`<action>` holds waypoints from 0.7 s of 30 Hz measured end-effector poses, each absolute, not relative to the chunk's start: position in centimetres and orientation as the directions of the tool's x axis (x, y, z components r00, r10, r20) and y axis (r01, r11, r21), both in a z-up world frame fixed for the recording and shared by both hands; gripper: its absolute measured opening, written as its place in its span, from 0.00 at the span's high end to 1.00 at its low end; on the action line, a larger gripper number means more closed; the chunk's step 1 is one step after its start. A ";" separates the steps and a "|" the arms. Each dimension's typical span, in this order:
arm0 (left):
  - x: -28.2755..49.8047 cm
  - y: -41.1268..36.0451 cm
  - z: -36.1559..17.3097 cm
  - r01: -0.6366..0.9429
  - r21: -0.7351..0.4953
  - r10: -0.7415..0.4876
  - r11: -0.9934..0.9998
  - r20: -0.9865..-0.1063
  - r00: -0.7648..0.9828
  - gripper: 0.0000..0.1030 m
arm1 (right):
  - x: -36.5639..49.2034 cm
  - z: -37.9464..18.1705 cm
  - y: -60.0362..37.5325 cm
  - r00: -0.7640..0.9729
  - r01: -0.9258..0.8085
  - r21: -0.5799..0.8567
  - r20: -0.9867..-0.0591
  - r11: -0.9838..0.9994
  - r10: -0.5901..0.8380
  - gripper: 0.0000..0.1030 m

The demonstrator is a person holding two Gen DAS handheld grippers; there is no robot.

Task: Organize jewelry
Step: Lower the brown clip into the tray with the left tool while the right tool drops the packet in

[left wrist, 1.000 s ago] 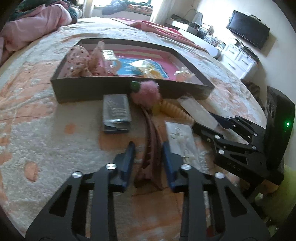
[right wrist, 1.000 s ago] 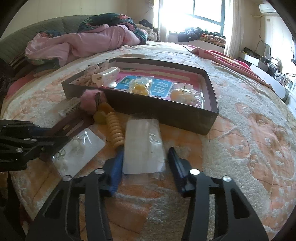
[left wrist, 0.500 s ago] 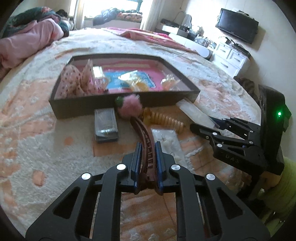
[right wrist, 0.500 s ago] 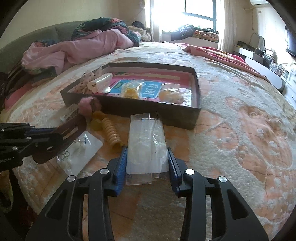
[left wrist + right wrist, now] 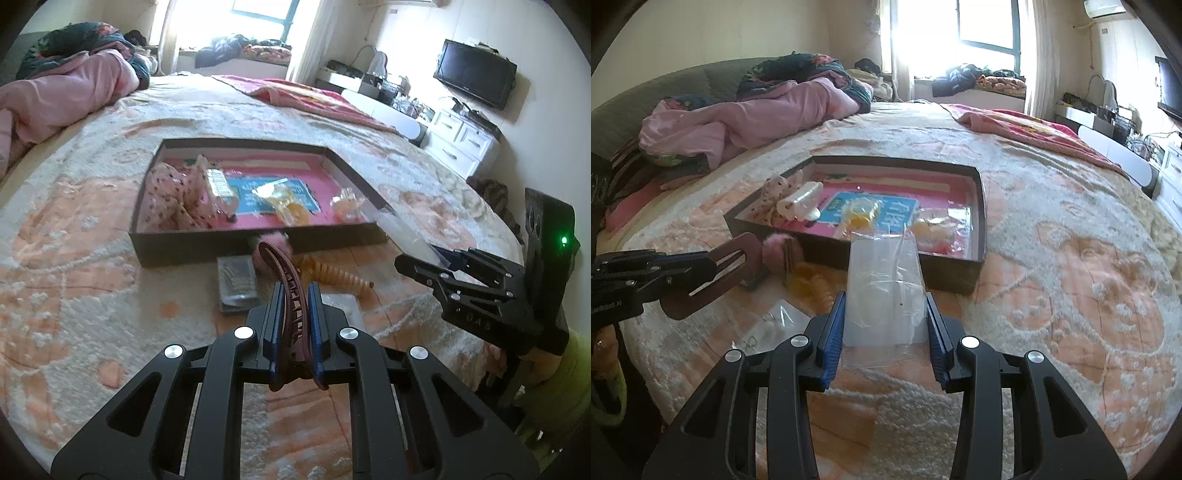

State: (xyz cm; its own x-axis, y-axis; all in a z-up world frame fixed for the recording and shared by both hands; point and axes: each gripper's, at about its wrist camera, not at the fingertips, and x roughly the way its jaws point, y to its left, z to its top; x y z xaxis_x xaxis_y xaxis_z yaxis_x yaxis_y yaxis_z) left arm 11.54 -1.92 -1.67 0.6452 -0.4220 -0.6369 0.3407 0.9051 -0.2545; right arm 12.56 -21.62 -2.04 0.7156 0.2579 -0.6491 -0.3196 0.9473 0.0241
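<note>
the left gripper (image 5: pixel 293 328) is clamped on a brown hair clip (image 5: pixel 291 295), which arches forward out of its blue pads above the bedspread (image 5: pixel 74 295). just past its tip lie a pink pompom (image 5: pixel 271 251), a yellow spiral hair tie (image 5: pixel 340 278) and a small grey packet (image 5: pixel 236 282), perhaps hairpins. the right gripper (image 5: pixel 884 336) grips a clear plastic bag (image 5: pixel 882 291) by its side edges. straight ahead of both sits the open shallow box (image 5: pixel 979 221), already holding bagged accessories.

Black skeletal grippers, blue-padded jaws, silver screws, green light, yellow-green sleeve (image 5: pixel 561 373).
</note>
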 end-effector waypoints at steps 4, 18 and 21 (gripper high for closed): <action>11.9 -1.2 -1.2 0.320 -0.259 -0.411 0.911 -0.627 0.663 0.93 | 12.9 -1.6 -21.0 0.718 -0.332 0.022 -0.642 0.943 0.268 0.63; 14.2 2.1 -0.2 0.231 -0.262 -0.345 0.937 -0.604 0.718 0.93 | 15.3 -0.5 -19.0 0.721 -0.376 0.021 -0.621 0.926 0.307 0.63; 15.1 2.3 -0.1 0.221 -0.260 -0.337 0.940 -0.604 0.722 0.93 | 16.2 -0.2 -18.6 0.724 -0.379 0.022 -0.616 0.925 0.311 0.63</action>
State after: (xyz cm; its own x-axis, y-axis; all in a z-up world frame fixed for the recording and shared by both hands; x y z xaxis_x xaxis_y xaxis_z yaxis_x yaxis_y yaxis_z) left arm 15.06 2.30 -0.11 0.7220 -0.3373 -0.6040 0.2212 0.9398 -0.2604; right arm 16.25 -18.60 -0.22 0.7236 0.3106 -0.6164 -0.3788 0.9252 0.0216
